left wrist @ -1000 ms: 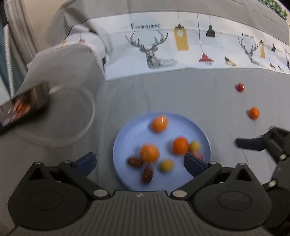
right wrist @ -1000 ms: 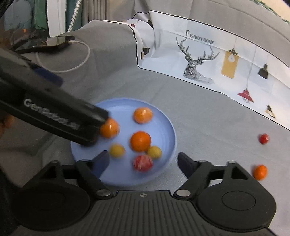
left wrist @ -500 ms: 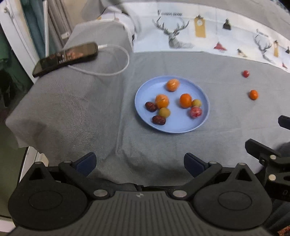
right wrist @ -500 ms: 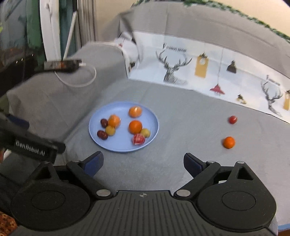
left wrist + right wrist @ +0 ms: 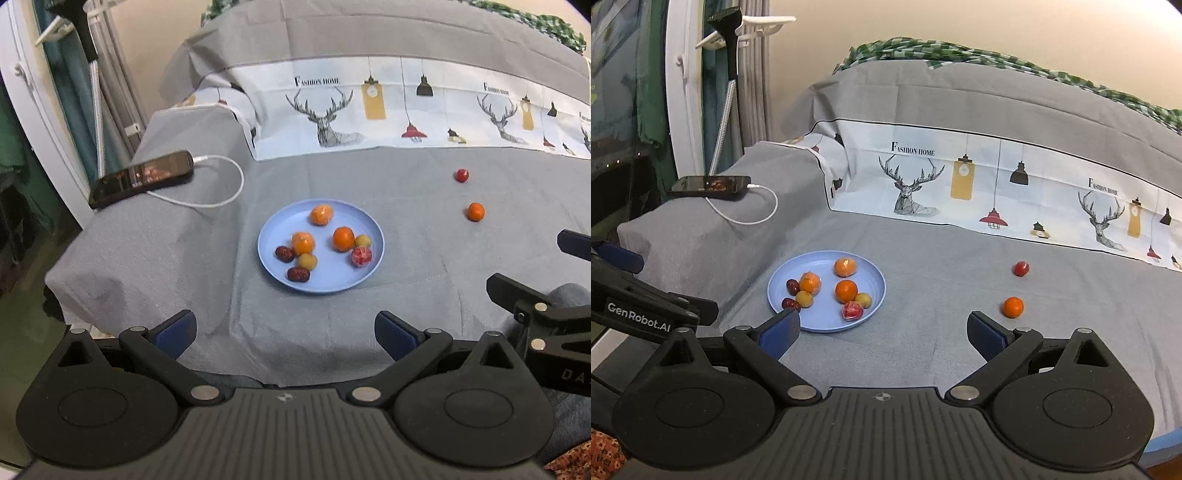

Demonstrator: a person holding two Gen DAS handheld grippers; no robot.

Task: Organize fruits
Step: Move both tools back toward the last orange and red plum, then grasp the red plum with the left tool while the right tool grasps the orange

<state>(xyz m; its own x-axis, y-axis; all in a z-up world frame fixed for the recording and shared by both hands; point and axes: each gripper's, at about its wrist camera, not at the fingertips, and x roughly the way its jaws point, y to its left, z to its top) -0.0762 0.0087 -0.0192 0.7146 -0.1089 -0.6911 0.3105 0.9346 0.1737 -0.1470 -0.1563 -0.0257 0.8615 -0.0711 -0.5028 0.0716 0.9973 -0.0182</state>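
Observation:
A blue plate (image 5: pixel 332 278) (image 5: pixel 820 314) lies on the grey cloth with several fruits on it: oranges, small yellow ones, dark dates and a red wrapped one. Off the plate to the right lie a small orange (image 5: pixel 475 211) (image 5: pixel 1013 307) and, farther back, a red fruit (image 5: pixel 461 175) (image 5: pixel 1021 268). My left gripper (image 5: pixel 284 328) is open and empty, hanging short of the plate's near side. My right gripper (image 5: pixel 882 325) is also open with nothing between its fingers, back from both the plate and the loose orange. Each gripper shows at the edge of the other's view.
A phone (image 5: pixel 142 178) (image 5: pixel 709 183) with a white cable (image 5: pixel 221 199) rests on a raised grey ledge at the back left. A printed deer cloth (image 5: pixel 369 110) covers the back rest. The cloth's near edge drops off at the left; a pole stands beyond it.
Both grippers have drawn back and up from the plate, so it now looks smaller and farther. The left gripper no longer hangs over the fruits. The fruits have not moved.

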